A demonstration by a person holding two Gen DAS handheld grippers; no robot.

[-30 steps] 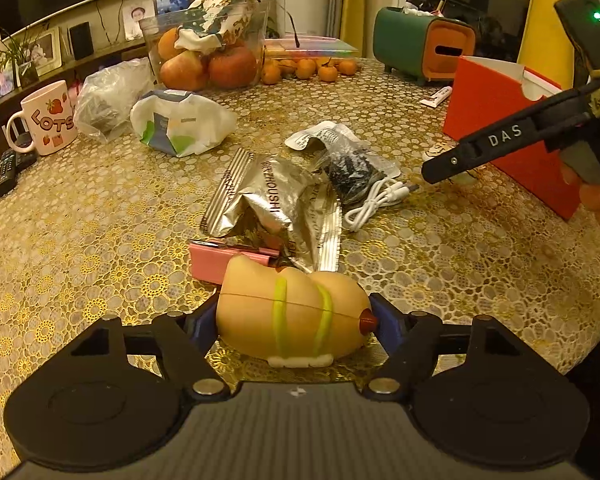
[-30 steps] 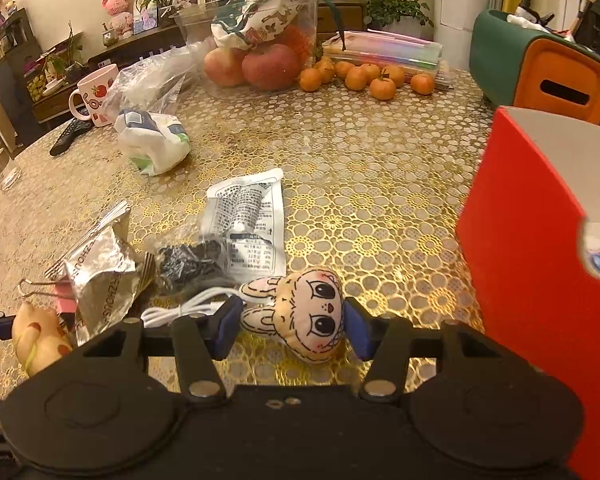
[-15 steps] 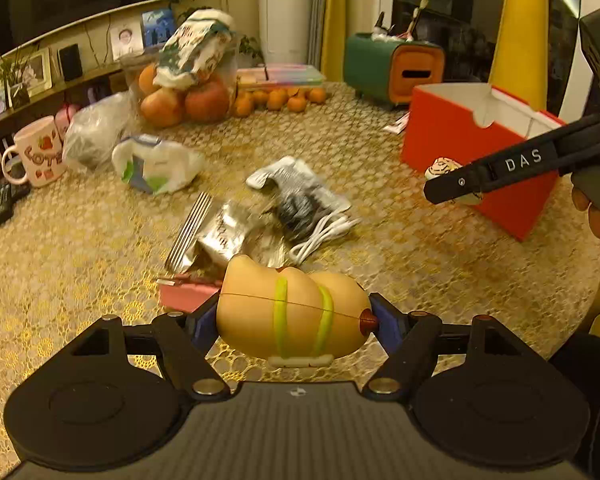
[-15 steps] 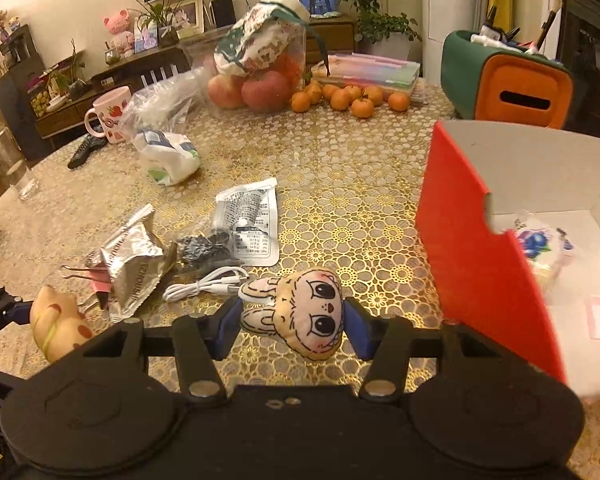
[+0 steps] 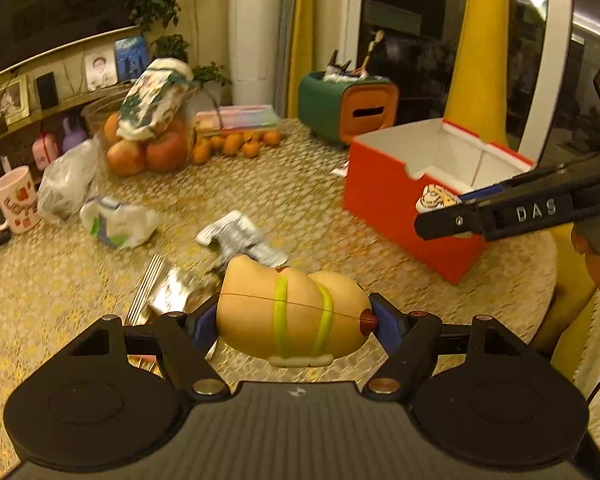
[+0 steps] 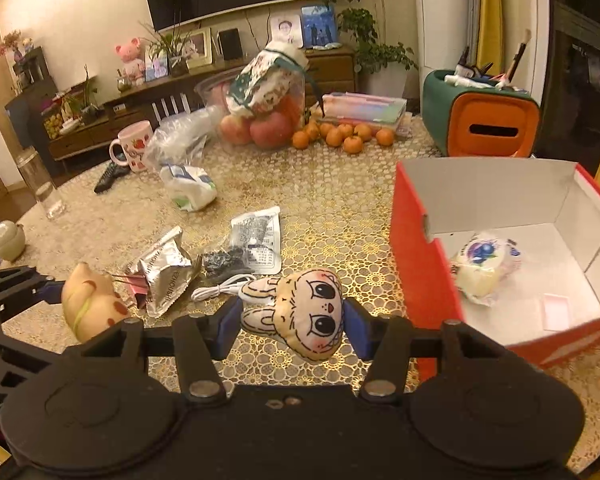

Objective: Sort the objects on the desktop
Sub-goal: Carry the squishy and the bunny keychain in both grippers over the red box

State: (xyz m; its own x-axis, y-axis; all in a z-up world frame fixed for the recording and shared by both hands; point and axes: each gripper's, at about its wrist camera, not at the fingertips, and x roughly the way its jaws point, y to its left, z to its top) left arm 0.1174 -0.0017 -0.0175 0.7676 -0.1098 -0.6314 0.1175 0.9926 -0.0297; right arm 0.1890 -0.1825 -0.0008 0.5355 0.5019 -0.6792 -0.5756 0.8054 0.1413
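Note:
My left gripper [image 5: 294,320] is shut on a tan squishy toy [image 5: 292,316] with green stripes, held above the table; it also shows in the right wrist view [image 6: 90,304]. My right gripper [image 6: 290,322] is shut on a rabbit-face plush [image 6: 304,312], held just left of the open red box [image 6: 420,264]. In the left wrist view the plush [image 5: 436,199] sits at the box's [image 5: 396,200] near rim. Inside the box lie a wrapped snack [image 6: 486,268] and a pink card [image 6: 556,310].
On the gold lace table lie a foil packet [image 6: 164,276], pink clip [image 6: 138,292], white cable [image 6: 224,288], printed pouch [image 6: 258,240] and white-green bag [image 6: 188,188]. At the back stand a mug [image 6: 134,150], fruit bag [image 6: 260,108], oranges [image 6: 340,136] and green-orange holder [image 6: 484,116].
Both grippers have risen with their toys. The right gripper has come nearer the red box, whose inside now shows. The table items look farther below.

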